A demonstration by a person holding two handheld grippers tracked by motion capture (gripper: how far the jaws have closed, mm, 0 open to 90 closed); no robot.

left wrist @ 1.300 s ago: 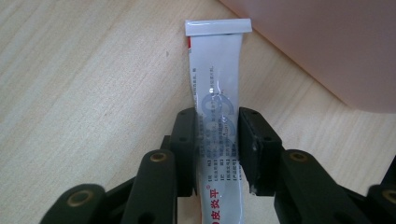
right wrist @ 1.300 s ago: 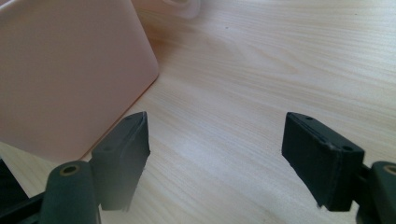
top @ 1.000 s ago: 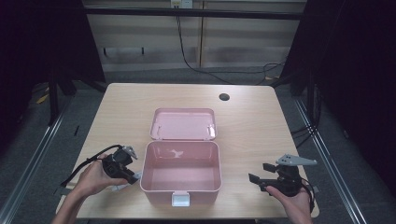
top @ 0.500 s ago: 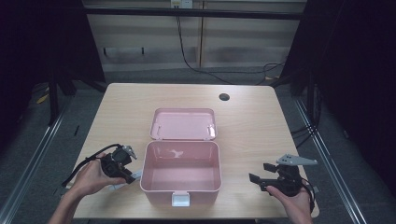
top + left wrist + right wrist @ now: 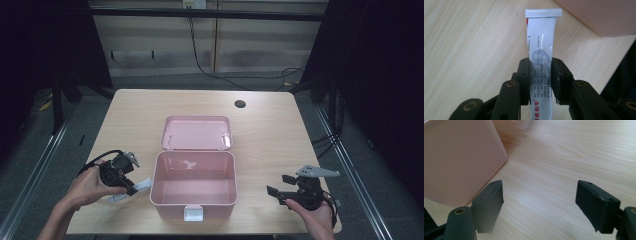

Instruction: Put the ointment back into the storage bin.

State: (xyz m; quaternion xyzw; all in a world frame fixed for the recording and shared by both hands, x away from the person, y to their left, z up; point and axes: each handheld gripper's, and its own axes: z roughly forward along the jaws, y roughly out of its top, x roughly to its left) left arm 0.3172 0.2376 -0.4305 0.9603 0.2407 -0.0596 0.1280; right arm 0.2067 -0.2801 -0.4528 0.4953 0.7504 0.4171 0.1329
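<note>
Nearest the viewer, left of the open pink box (image 5: 194, 184) on the bench (image 5: 135, 110), the left tongs (image 5: 541, 75) pinch a white tube (image 5: 541, 50) just beside the box's left wall, while right of the box the right tongs (image 5: 539, 205) rest spread and empty, the box's lid (image 5: 196, 132) lying open behind.

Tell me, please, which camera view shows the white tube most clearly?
The left gripper view: the white tube stands large, clamped between the left tongs. The high view shows a small white end beside the pink box.
</note>
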